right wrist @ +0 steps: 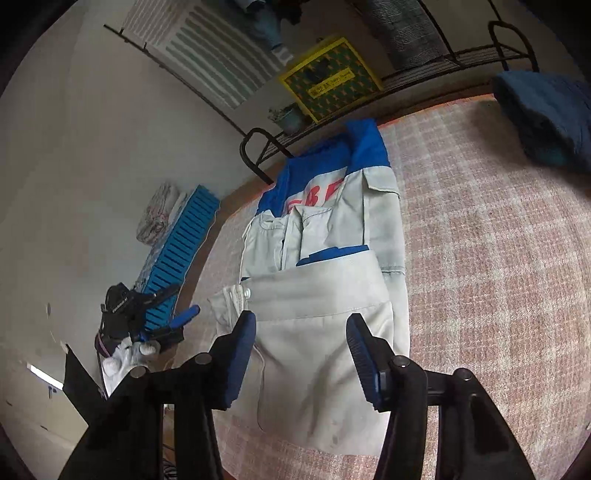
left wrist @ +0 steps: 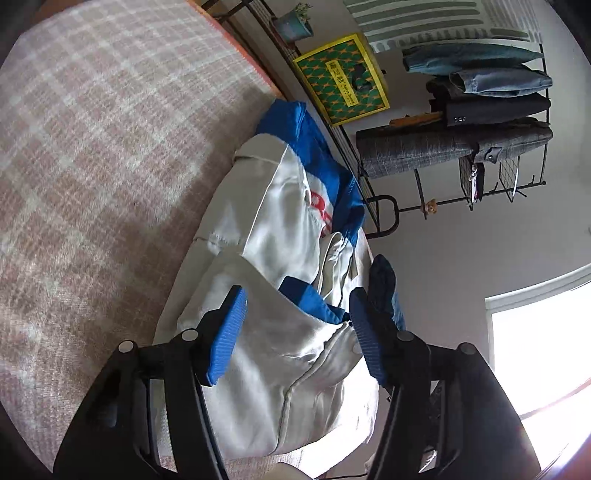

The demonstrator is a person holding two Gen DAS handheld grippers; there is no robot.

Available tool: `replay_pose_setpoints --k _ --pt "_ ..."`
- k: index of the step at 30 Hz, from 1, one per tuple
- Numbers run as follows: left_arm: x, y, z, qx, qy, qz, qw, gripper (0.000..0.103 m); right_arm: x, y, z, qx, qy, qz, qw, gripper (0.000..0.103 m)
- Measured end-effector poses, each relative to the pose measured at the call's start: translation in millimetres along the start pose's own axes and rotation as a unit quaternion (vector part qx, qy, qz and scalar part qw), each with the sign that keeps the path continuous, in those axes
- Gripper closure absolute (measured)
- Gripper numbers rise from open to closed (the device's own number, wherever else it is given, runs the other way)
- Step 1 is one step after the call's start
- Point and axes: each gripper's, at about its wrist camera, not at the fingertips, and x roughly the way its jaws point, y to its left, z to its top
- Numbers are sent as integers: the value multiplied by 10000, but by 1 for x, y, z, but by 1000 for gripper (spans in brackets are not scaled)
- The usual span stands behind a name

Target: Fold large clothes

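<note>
A white and blue work jacket [right wrist: 325, 266] with red letters lies partly folded on a pink plaid blanket [right wrist: 480, 258]. Its sleeves are laid inward and the lower part is folded up over them. My right gripper [right wrist: 301, 332] is open and empty just above the folded lower part. In the left wrist view the jacket [left wrist: 280, 229] lies along the blanket's edge, and my left gripper [left wrist: 297, 306] is open over its near end, holding nothing. My left gripper [right wrist: 177, 314] also shows in the right wrist view, left of the jacket.
A dark blue folded cloth [right wrist: 546, 118] lies at the blanket's far right. A black wire rack [left wrist: 480, 122] holds folded jeans and dark garments. A yellow and green box [left wrist: 343, 77] and a potted plant [left wrist: 295, 22] stand behind the jacket. A blue slatted crate [right wrist: 181, 251] stands on the floor.
</note>
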Motion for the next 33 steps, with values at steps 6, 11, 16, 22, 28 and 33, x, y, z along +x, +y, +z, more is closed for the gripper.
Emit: replay_pose_setpoints --k 6,11,16,22,28,33 --pt "-33 -63 -21 1833 -239 886 9788 45 -19 58 -23 -1287 -221 -1050 9859 56" --pt "-51 -100 -71 3492 -559 1536 9227 45 -49 84 -32 -1713 -539 -1536 9717 56" --pt "-83 -121 -100 4068 -713 1582 8969 45 -81 112 -38 -1920 -592 -1912 9608 56" --pt "-110 -129 -104 4089 -675 1589 8961 45 -94 131 -47 -2087 -632 -2112 9528 56" --pt "-125 -139 -113 4193 -945 1726 8862 49 -92 146 -47 -2251 -917 -2577 9351 56" --pt "-118 -146 -117 4404 -934 1862 8733 49 -82 160 -46 -2586 -1050 -2613 9240 56"
